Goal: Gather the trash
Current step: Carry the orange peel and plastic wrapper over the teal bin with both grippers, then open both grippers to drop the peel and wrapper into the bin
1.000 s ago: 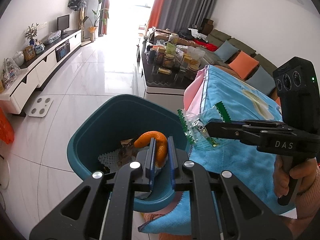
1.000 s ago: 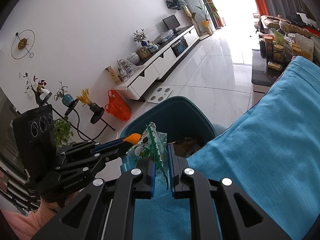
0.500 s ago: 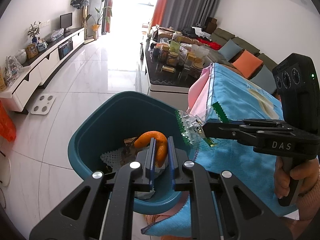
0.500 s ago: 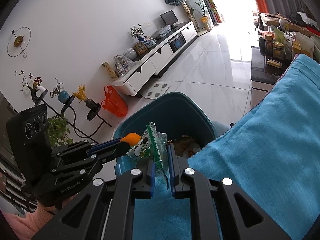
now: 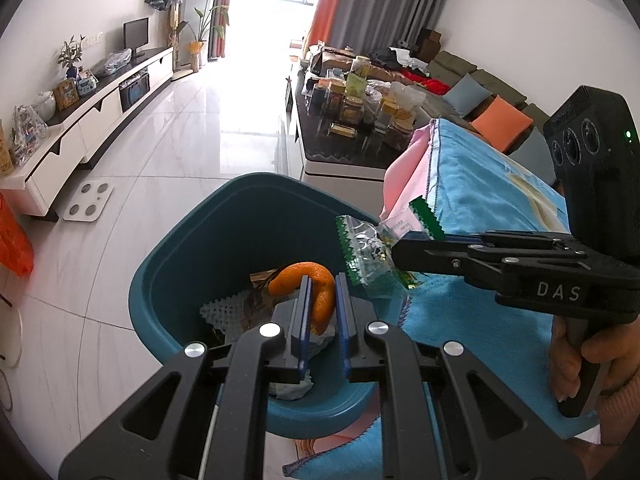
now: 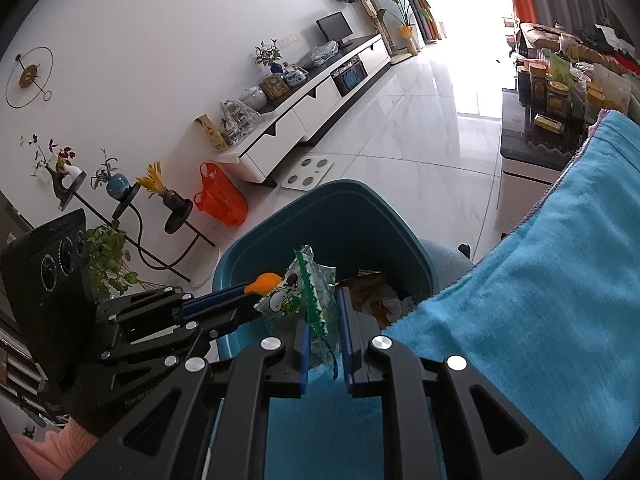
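A teal trash bin (image 5: pixel 176 248) stands on the floor beside a table draped with a blue towel (image 5: pixel 480 184). It holds paper scraps and wrappers. My left gripper (image 5: pixel 322 280) is shut on a curled orange peel (image 5: pixel 288 280) and hangs over the bin's inside. My right gripper (image 6: pixel 323 300) is shut on a clear snack wrapper with green edges (image 6: pixel 296 296), at the bin's rim on the towel side. From the left wrist view, the right gripper (image 5: pixel 396 252) reaches in from the right with the wrapper (image 5: pixel 360 252) sticking out over the bin. The left gripper (image 6: pixel 248 292) and peel (image 6: pixel 264 282) sit just left of the wrapper.
A dark coffee table (image 5: pixel 320 152) crowded with jars stands behind the bin. A white TV cabinet (image 5: pixel 100 120) runs along the left wall. A white scale (image 5: pixel 88 202) lies on the tiled floor. An orange bag (image 6: pixel 218 200) and a plant stand (image 6: pixel 120 200) stand near the wall.
My right gripper has carried the wrapper a little farther from the towel toward the bin's opening. My left gripper has stayed over the bin with the peel.
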